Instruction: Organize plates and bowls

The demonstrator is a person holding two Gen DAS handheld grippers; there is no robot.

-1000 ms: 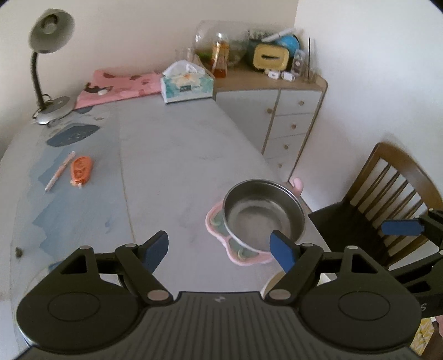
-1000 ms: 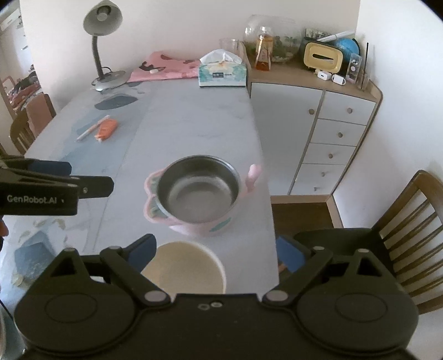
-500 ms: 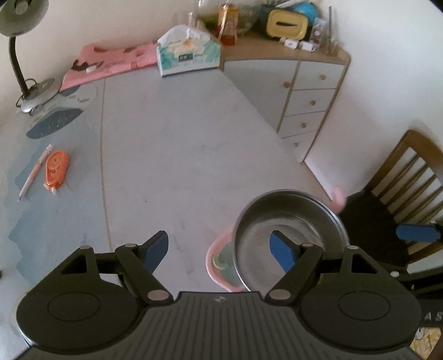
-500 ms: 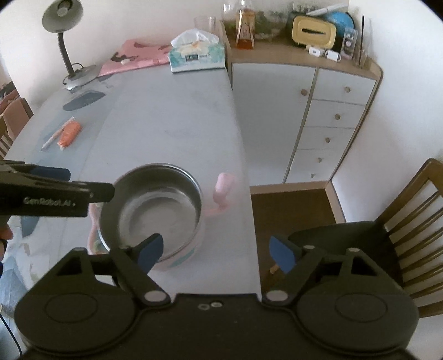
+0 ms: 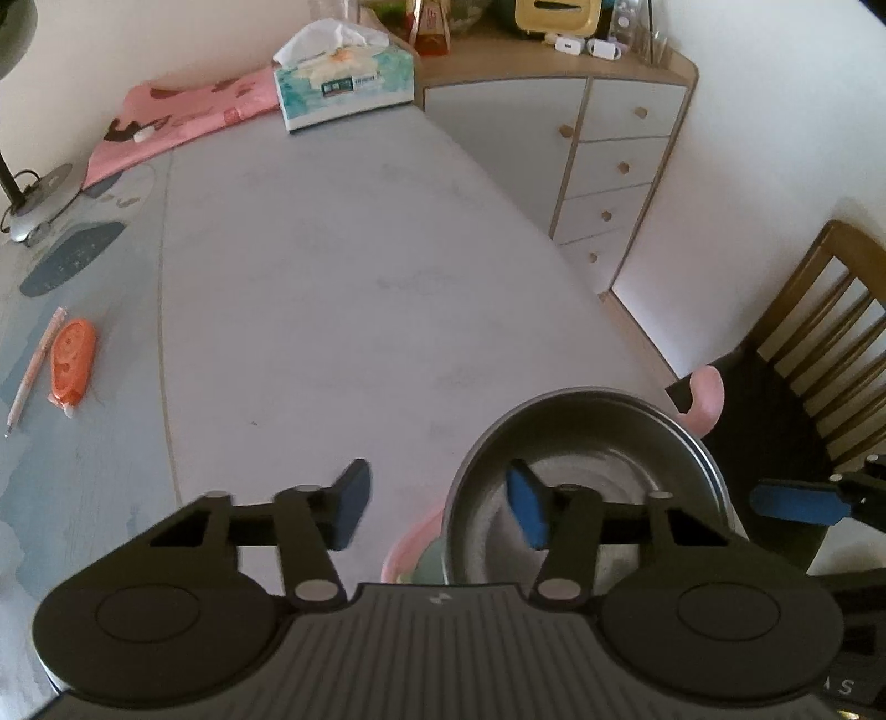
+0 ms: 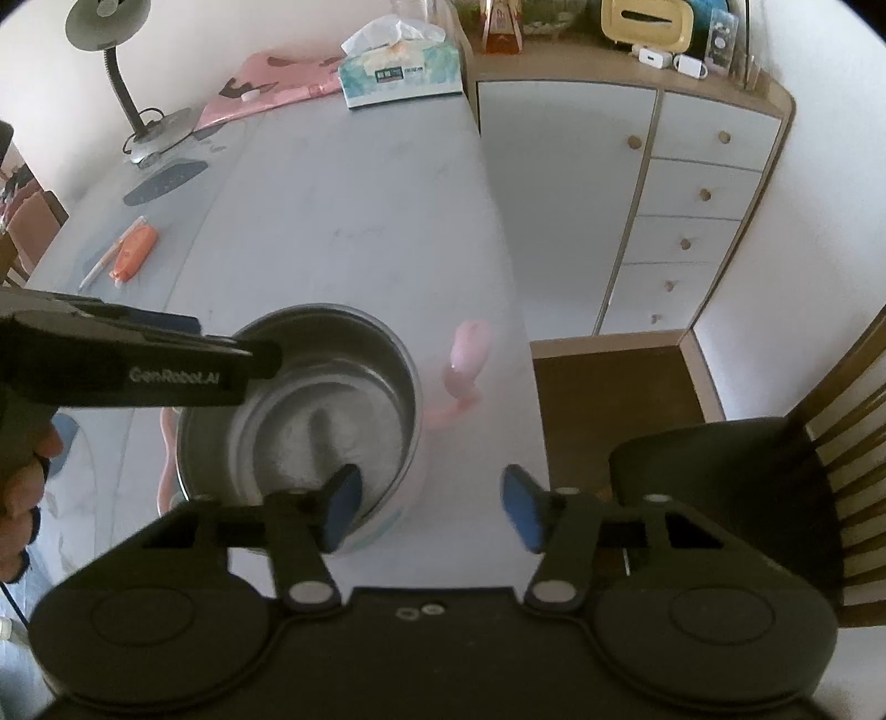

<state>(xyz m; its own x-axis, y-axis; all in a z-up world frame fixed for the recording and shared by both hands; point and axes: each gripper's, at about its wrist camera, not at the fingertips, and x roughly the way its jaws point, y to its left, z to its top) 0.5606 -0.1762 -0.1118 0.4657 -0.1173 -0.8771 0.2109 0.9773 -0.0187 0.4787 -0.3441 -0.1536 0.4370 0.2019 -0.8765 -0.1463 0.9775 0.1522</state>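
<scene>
Meanwhile, both grippers, left (image 5: 437, 509) and right (image 6: 429, 507), jaws just narrowing but gripping nothing, straddle opposite rims of the steel bowl (image 6: 326, 399).

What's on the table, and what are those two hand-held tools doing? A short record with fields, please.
Main item: steel bowl in a pink casing, near the table edge
Left tool: open, jaws have just been closing, bowl's rim between them
Right tool: open, jaws have just been closing, opposite rim between them
Also on table: tissue box, desk lamp, orange tape dispenser
</scene>
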